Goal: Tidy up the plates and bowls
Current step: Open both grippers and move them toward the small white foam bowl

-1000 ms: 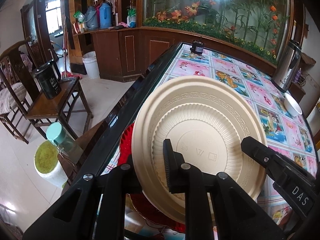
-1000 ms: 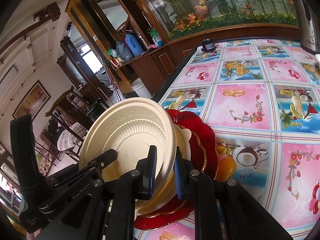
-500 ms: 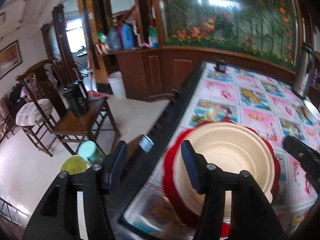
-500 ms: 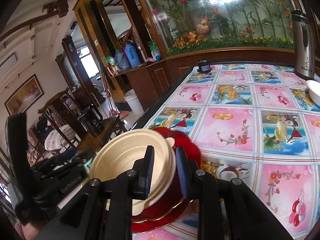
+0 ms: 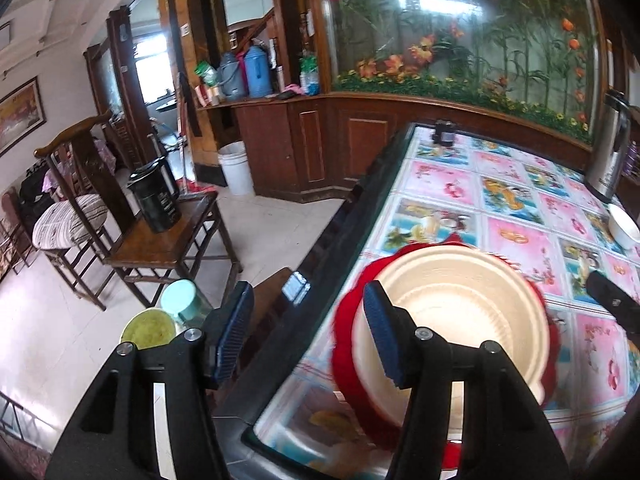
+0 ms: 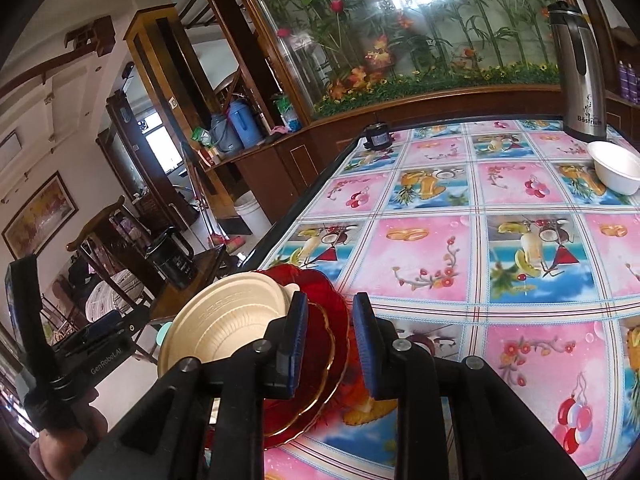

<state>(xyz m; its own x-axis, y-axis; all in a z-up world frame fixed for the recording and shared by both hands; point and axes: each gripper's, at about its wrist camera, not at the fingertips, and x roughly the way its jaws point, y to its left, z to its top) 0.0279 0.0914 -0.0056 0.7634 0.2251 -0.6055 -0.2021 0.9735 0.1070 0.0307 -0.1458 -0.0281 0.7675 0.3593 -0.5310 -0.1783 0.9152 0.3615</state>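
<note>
The left gripper (image 5: 308, 334) is open and holds nothing. The right gripper (image 6: 330, 344) has a small gap and holds nothing too. The cream plate (image 6: 228, 326) sits on the red plates (image 6: 324, 312) at the table's (image 6: 440, 248) near corner, about eight o'clock. A white bowl (image 6: 616, 172) waits far off at two o'clock.

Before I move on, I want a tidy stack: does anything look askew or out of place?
The cream plate sits off-centre on the red plates, shifted toward the table's edge. The stack itself lies close to that edge.
</note>
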